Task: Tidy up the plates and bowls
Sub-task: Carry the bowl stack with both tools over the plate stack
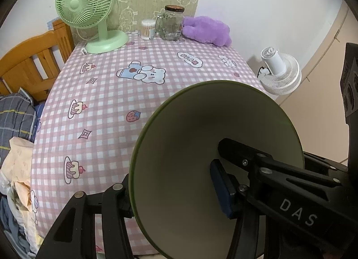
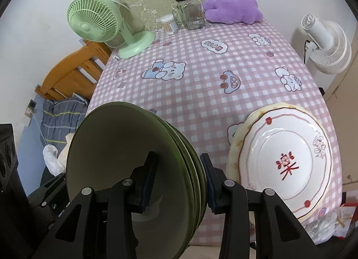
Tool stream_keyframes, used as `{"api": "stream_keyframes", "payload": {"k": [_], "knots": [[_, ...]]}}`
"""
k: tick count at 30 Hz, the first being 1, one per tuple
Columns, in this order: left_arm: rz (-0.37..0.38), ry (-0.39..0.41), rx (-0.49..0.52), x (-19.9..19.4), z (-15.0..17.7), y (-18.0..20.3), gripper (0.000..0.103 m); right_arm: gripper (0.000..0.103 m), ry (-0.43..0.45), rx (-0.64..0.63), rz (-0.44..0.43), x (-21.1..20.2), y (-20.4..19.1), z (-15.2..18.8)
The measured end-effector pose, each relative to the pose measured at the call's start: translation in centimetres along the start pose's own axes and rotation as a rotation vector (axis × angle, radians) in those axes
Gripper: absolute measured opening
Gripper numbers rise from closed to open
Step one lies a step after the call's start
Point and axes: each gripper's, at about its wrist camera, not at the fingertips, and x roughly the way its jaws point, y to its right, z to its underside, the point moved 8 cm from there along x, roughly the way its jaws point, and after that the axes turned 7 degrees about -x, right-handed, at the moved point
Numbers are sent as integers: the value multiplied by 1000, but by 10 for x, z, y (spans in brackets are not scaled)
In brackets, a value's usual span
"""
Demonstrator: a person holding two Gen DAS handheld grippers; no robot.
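Green plates: we see a stack of olive-green plates [image 2: 125,169] standing on edge, filling the lower left of the right wrist view; several rims show side by side on its right. In the left wrist view the same stack [image 1: 190,147] fills the lower right, its pale hollow face turned toward us.
Right gripper: our right gripper [image 2: 176,183] sits at the bottom centre of its view, clamped across the stack, one blue pad on the hollow face, the other against the outermost rim.
Left gripper: our left gripper [image 1: 176,192] sits at the bottom of its view and also grips the stack; one blue pad presses the hollow face at lower right, the other finger disappears behind the rim at lower left.
White plate: a white plate [image 2: 282,160] with red lines, flower marks and a red character lies at the lower right of the right wrist view, resting on a cream plate whose edge peeks out on the left.
Table: a pink checked cloth [image 1: 134,107] with bear and cake prints covers it.
Upper part of both views: a green fan [image 1: 86,4], a tub of cotton buds [image 1: 148,29], a glass jar [image 1: 171,23] and a purple plush [image 1: 207,30] stand along the far edge.
Right edge: a white fan [image 2: 326,46] stands beside the table.
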Motion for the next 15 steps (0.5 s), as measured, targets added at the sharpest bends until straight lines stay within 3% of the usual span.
{"api": "stream_keyframes", "payload": {"k": [15], "knots": [[-21,29,-79,4,6,56,55,42,-16,-78,-25,-25,50,-1]]}}
